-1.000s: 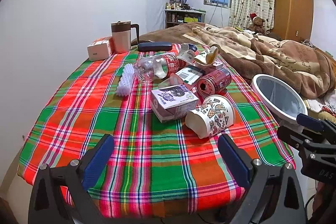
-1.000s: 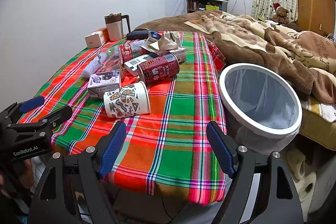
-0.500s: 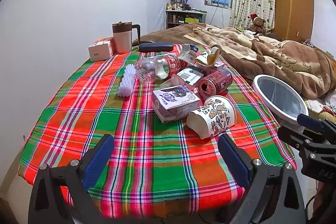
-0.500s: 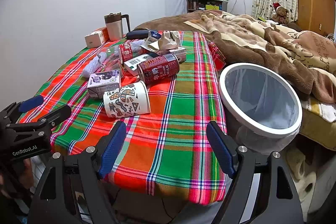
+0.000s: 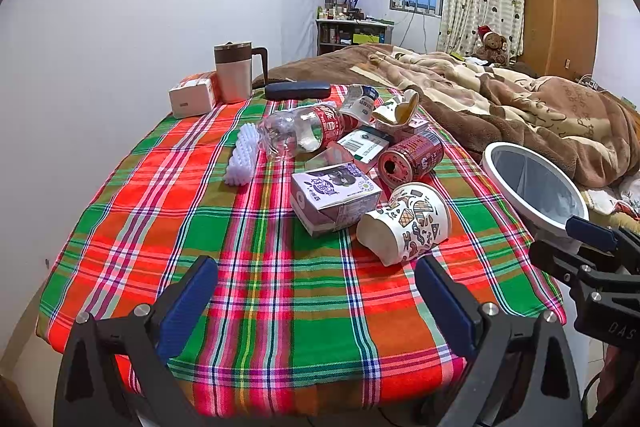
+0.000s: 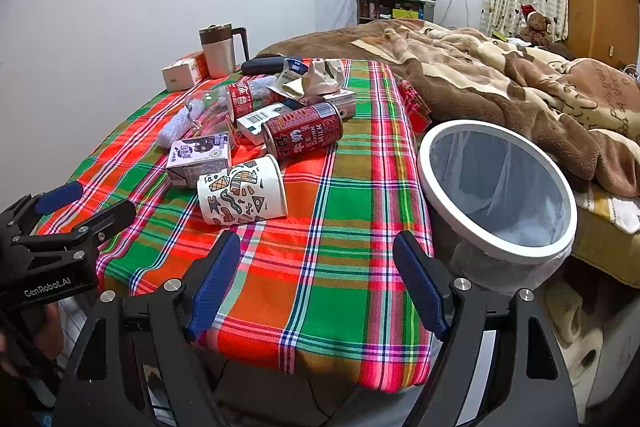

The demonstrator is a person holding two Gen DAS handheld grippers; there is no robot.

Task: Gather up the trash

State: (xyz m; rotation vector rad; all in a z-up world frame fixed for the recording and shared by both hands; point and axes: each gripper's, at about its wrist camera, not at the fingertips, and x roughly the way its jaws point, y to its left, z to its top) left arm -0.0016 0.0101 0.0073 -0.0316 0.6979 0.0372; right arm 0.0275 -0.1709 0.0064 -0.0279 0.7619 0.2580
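Trash lies in a heap on the plaid tablecloth (image 5: 248, 291): a patterned paper cup (image 5: 404, 223) (image 6: 242, 191) on its side, a purple milk carton (image 5: 334, 197) (image 6: 200, 157), a red can (image 5: 412, 159) (image 6: 302, 135), a crushed clear bottle (image 5: 300, 131) and crumpled cartons behind. A white-rimmed bin (image 6: 498, 187) (image 5: 532, 183) with a liner stands off the table's right edge. My left gripper (image 5: 316, 295) is open over the near cloth, short of the cup. My right gripper (image 6: 316, 275) is open and empty near the front right corner.
A mug (image 5: 236, 71), a small white box (image 5: 192, 99) and a dark glasses case (image 5: 298, 91) sit at the table's far end by the wall. A white bumpy brush (image 5: 242, 155) lies left of the bottle. A bed with a brown blanket (image 5: 500, 99) is behind the bin.
Both views have shifted only slightly; the left gripper has edged a little toward the trash heap. Nothing on the table has moved and both grippers stay open.
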